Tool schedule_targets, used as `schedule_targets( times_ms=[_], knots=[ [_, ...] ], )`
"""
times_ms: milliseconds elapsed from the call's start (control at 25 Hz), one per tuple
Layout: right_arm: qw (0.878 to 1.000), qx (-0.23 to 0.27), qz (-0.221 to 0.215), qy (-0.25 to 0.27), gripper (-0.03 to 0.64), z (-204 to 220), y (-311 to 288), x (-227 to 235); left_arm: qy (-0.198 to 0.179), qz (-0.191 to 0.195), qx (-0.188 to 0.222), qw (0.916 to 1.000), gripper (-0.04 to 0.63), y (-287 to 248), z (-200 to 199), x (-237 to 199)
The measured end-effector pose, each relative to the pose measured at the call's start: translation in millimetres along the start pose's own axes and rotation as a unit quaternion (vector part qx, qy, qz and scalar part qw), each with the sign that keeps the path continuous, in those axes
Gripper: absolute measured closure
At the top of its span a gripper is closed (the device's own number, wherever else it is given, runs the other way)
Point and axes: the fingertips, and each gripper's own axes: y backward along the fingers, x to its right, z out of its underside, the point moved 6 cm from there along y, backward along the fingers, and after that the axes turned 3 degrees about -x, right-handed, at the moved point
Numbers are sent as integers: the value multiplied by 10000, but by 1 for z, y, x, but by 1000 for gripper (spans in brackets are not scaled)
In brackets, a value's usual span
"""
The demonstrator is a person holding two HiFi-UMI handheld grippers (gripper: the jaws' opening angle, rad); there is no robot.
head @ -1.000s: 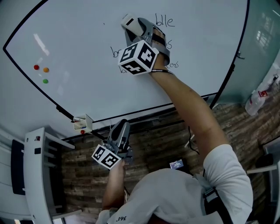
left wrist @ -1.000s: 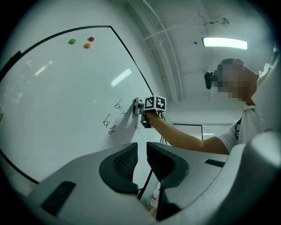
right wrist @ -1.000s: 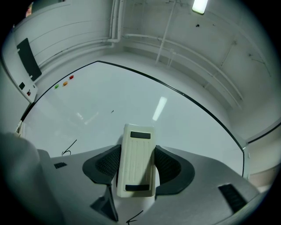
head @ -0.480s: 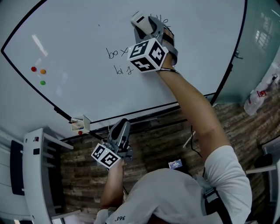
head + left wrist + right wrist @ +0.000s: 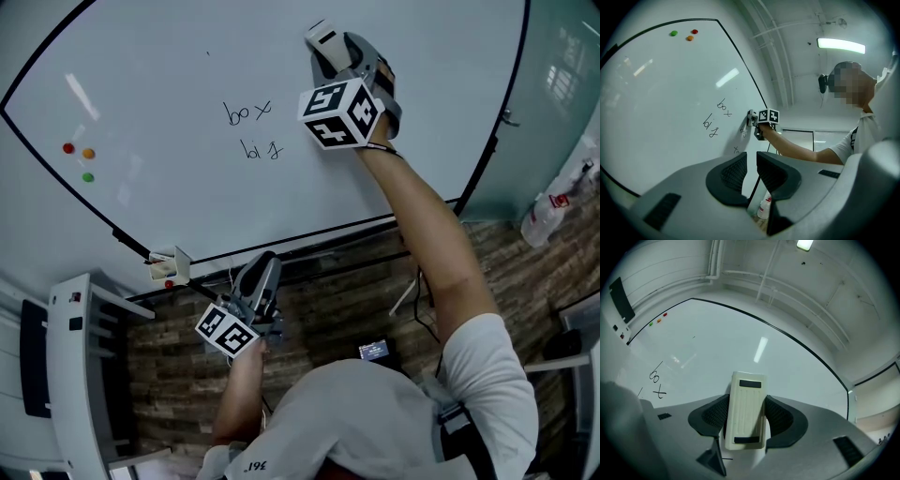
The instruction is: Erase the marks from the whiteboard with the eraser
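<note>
The whiteboard [image 5: 169, 66] carries the handwritten marks "box" [image 5: 247, 112] and "big" [image 5: 261, 149]. My right gripper [image 5: 328, 49] is shut on the cream eraser [image 5: 322, 36] and holds it against the board, up and to the right of those words. In the right gripper view the eraser [image 5: 746, 411] stands upright between the jaws, with "box" [image 5: 657, 383] at the far left. My left gripper [image 5: 262, 274] hangs low below the board's bottom edge, jaws together with nothing between them. From the left gripper view, fainter marks [image 5: 742, 133] show just under the eraser.
Three coloured magnets [image 5: 79, 156] sit at the board's left. A small white holder [image 5: 172, 264] hangs at the bottom frame. A white rack [image 5: 80, 375] stands lower left, a bottle [image 5: 547, 214] far right, and a phone [image 5: 377, 351] lies on the wood floor.
My right gripper has slid the eraser rightward and slightly up along the board, uncovering "box" and "big". The writing further right is no longer seen. The left gripper has stayed put.
</note>
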Motion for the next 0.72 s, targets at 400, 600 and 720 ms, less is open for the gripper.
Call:
schedule_targets(
  times_ms=[400,600,720],
  knots=[
    [9997,-130,164,-93,360,21,2,23,59,-8,-42,10000,540,-1,5,0],
    [9991,-307,286,-69,360,37,2,40,67,-5,-42,10000,540,1,4,-1],
    [9983,-443,370,-88,360,49,3,52,75,22,-50,10000,540,0,4,0]
  ],
)
